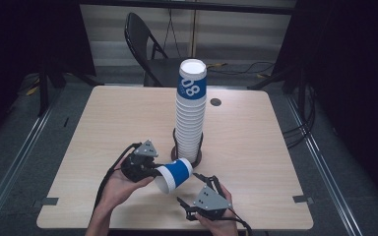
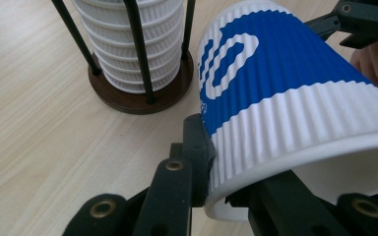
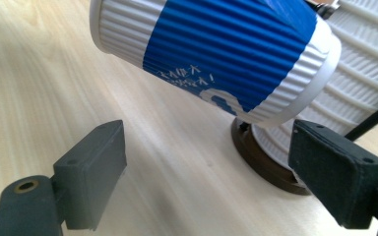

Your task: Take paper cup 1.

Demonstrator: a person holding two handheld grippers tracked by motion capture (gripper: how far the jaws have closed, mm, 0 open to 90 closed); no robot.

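Up close, the left claw (image 2: 216, 172) pinches the cup (image 2: 285, 98) by its rim; the right claw (image 3: 206, 167) gapes empty.

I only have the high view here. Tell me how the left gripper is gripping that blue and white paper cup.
Observer: In the left gripper view, the left gripper pinches the rim wall of the blue and white ribbed paper cup, one jaw outside the wall, one inside the mouth.
Operator: Report the right gripper's jaws.
Observer: In the right gripper view, the right gripper stands open, nothing between its pads, with the cup ahead of them and clear of both.
Operator: Describe what the tall cup stack sits in.
Observer: The tall stack of white ribbed paper cups stands on a round dark brown base ringed by thin black upright rods.
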